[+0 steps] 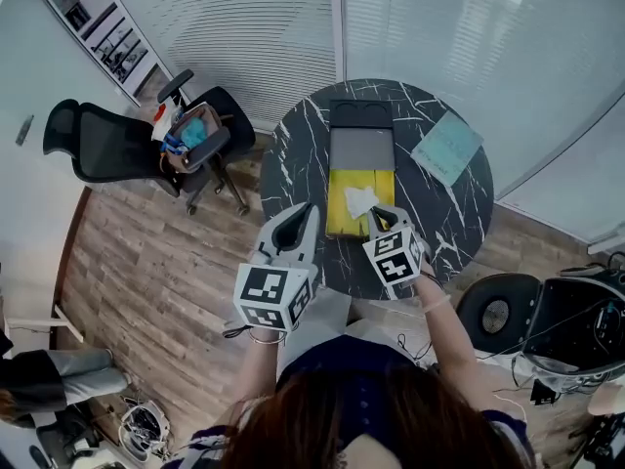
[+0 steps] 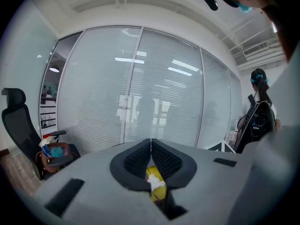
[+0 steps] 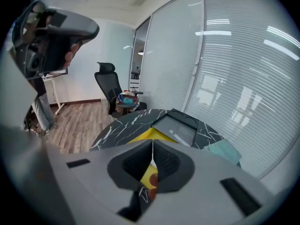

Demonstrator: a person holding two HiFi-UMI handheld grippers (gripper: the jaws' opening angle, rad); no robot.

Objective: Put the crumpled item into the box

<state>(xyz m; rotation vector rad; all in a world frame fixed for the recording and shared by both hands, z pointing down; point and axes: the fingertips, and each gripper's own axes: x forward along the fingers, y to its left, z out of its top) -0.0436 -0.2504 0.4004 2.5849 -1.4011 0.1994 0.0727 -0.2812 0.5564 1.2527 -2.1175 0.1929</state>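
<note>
A white crumpled item (image 1: 359,201) lies on the yellow part of an open box (image 1: 339,213) on the round black marble table (image 1: 293,159). A grey panel of the box (image 1: 361,148) stretches away behind it. My left gripper (image 1: 311,209) hovers just left of the yellow part, its jaws shut and empty. My right gripper (image 1: 375,215) hangs close to the crumpled item's near right side, also shut on nothing. In the left gripper view the crumpled item (image 2: 157,183) and yellow show below the shut left gripper (image 2: 151,144). The right gripper (image 3: 153,144) points over the yellow box (image 3: 149,177).
A teal sheet (image 1: 447,148) lies on the table's right side. A black office chair (image 1: 107,145) with a bag on a second seat (image 1: 193,135) stands at the left on the wood floor. Glass walls with blinds run behind the table. Equipment and cables sit at the lower right.
</note>
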